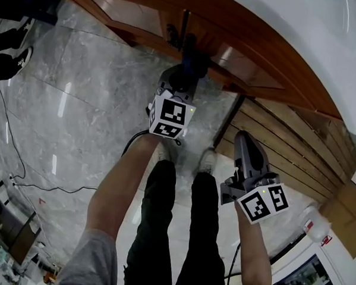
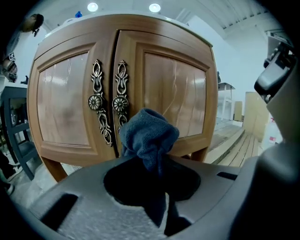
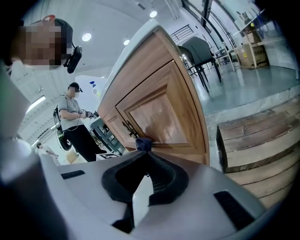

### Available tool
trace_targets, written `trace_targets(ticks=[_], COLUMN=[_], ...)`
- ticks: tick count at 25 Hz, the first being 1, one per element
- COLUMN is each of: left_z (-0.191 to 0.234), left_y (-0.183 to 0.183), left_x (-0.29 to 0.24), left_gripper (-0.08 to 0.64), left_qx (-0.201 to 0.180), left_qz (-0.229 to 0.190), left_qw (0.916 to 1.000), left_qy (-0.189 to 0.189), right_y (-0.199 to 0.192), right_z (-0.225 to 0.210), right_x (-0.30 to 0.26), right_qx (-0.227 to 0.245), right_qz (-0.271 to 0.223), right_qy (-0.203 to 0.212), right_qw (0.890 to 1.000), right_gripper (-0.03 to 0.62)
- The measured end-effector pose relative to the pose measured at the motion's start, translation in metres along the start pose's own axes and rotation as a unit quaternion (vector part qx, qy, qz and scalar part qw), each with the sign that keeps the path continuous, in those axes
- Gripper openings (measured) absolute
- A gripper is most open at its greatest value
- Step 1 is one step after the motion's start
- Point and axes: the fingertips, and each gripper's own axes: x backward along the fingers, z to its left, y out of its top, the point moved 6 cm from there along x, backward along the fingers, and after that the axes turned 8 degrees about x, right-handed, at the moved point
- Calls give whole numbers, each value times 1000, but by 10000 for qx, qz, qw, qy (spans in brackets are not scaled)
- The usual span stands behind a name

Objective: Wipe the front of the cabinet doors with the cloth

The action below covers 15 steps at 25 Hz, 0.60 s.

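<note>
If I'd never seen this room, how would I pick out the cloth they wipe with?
Find the wooden cabinet with two panelled doors. Before the ornate metal handles at its middle, the left hand-held gripper is shut on the cloth. It is a bunched dark blue wad, the only soft thing against the wood.

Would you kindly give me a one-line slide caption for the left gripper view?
Left gripper shut on a bunched blue cloth, facing the wooden cabinet doors near their ornate handles.
</note>
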Motion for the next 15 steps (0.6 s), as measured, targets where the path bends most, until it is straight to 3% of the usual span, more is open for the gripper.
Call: trace_targets(ticks=[15], left_z=[12], left_y=[2], left_x=[-24], left_gripper=[78], left_qx=[404], left_qz=[186], left_qw=[9990], left_qy=[31], right_y=[7], right_z=[-5], right_x=[-3], right_qx=[-38], right_qz=[-16], right_qy=[-24], right_qw=[10000], right_gripper=[12])
